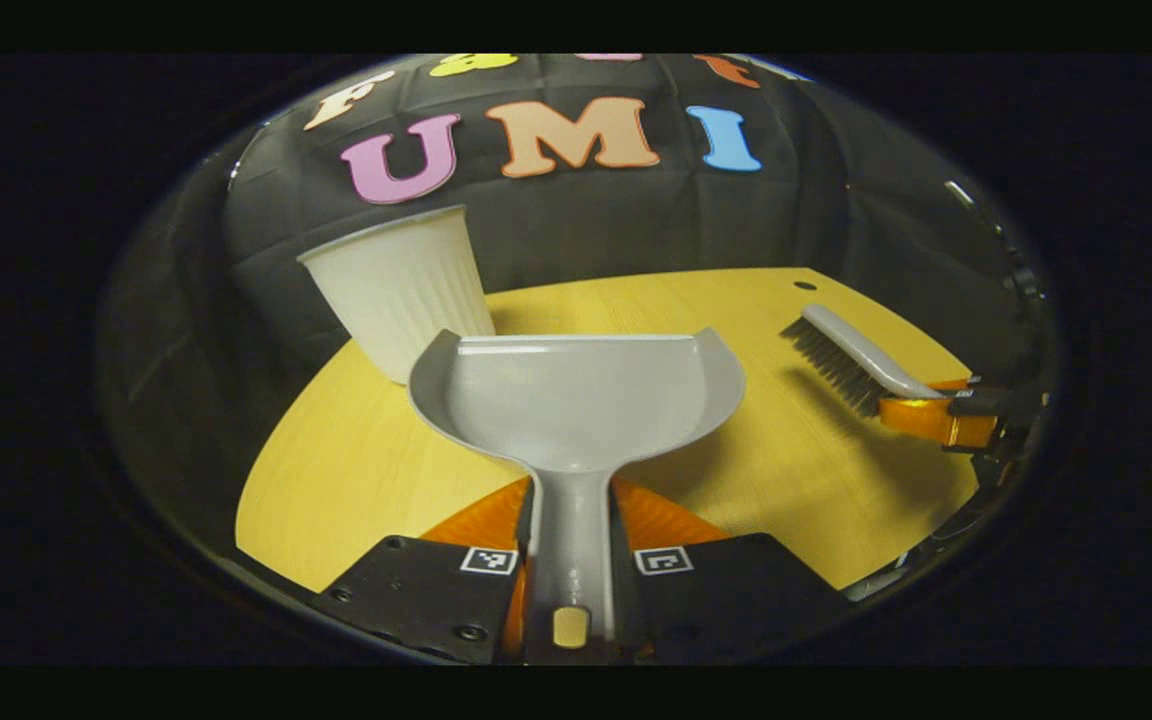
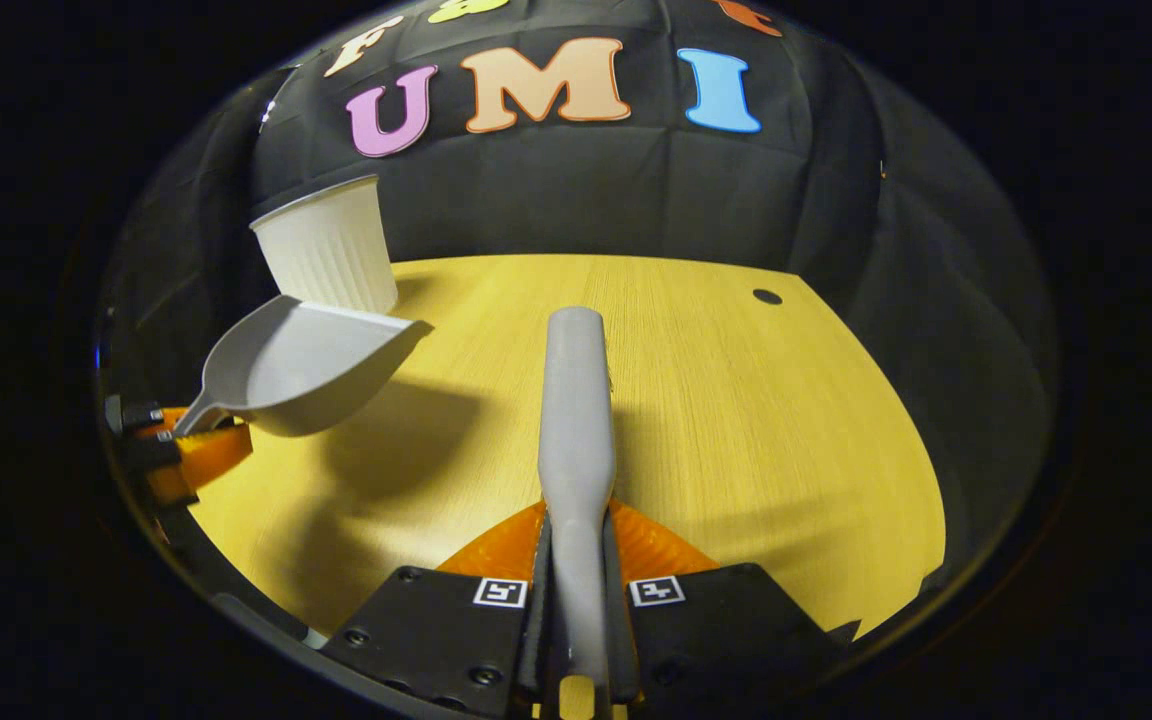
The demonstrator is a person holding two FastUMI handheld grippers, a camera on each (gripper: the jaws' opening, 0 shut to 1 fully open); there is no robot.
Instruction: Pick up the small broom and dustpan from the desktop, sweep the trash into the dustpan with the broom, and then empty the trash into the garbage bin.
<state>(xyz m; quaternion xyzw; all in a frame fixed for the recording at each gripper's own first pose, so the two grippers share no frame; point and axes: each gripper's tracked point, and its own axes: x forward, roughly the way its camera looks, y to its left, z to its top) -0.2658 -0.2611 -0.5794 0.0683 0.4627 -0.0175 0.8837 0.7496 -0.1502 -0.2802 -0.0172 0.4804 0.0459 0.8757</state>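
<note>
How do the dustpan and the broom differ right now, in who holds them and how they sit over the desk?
The dustpan is clamped by its handle in the left gripper; the broom sits in the right gripper. The dustpan hangs by the white bin; the broom is off to its right. The dustpan is a wide, empty scoop; the broom is slim, with dark bristles underneath. Both are grey and lifted above the wooden desk.

From my seat I see a pale yellow wood-grain desktop (image 2: 736, 420) running back to a wall of black cloth (image 2: 586, 200), which hangs in soft folds and creases. A small dark round hole (image 2: 767, 297) sits near the desktop's far right corner (a cable port, perhaps). Light falls from above, casting soft shadows across the wood.
</note>
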